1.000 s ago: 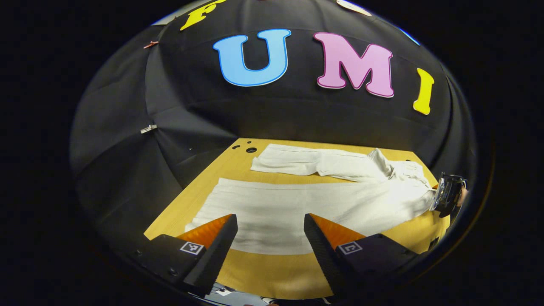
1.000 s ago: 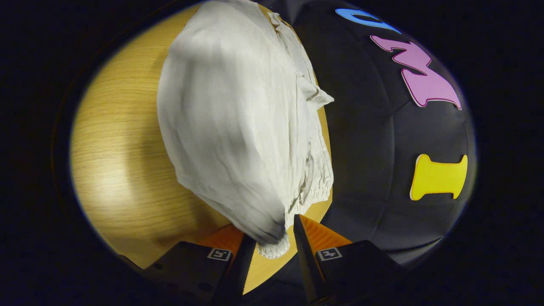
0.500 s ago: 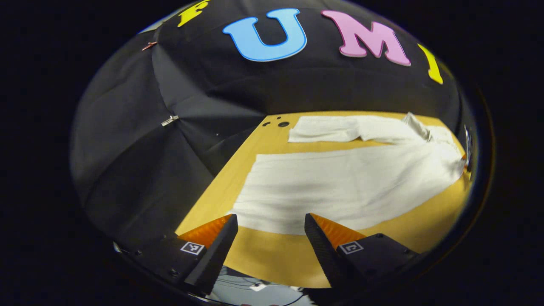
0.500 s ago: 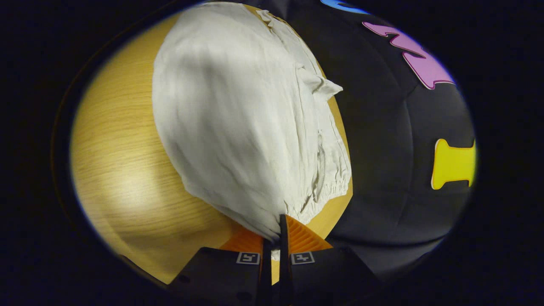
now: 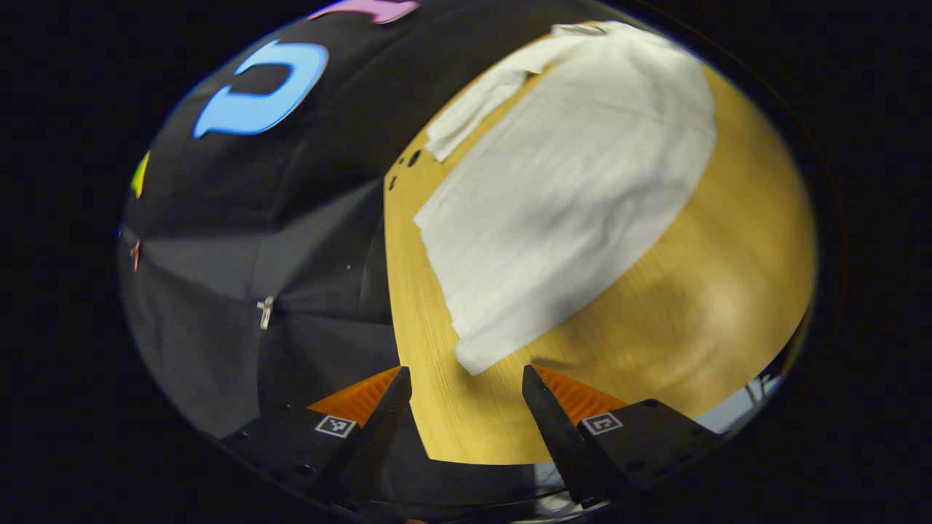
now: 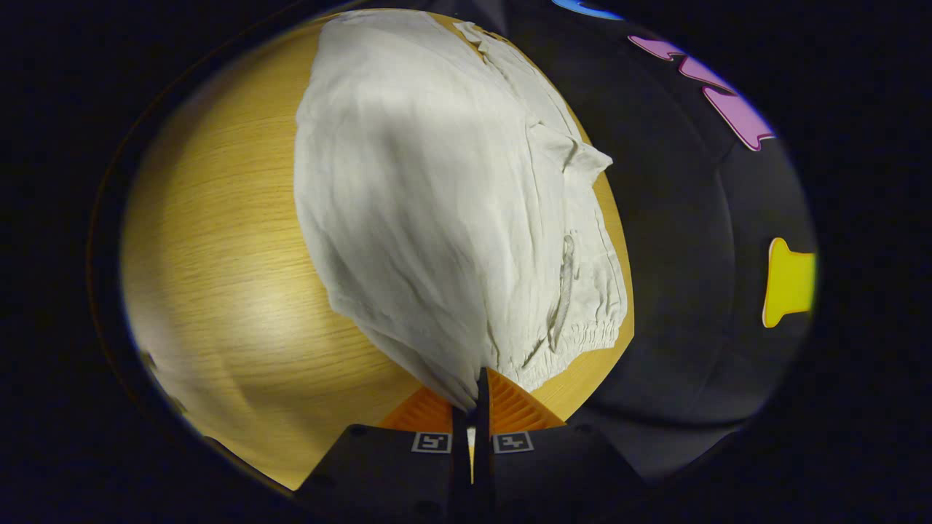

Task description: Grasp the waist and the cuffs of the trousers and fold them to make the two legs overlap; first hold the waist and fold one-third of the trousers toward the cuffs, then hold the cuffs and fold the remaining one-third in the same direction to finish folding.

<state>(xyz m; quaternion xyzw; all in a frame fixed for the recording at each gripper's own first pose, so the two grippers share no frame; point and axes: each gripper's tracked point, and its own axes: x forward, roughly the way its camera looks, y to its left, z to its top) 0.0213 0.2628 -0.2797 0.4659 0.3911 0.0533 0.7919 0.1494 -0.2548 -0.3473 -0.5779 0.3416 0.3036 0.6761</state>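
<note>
Each black tool [image 5: 466, 397] body carries square tag markings.

Table [image 5: 728, 291]: light wood-grain top, with a few small dark holes [image 5: 413, 158] near its far corner in the left gripper view. White trousers [image 5: 568, 196] lie spread directly on it, one leg flat and smooth. In the right gripper view the gathered waist [image 6: 582, 335] rests near the table's edge.

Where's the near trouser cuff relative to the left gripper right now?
In the left gripper view the cuff corner lies flat on the wooden table, just ahead of the open left gripper, between its fingers and not yet touched.
</note>
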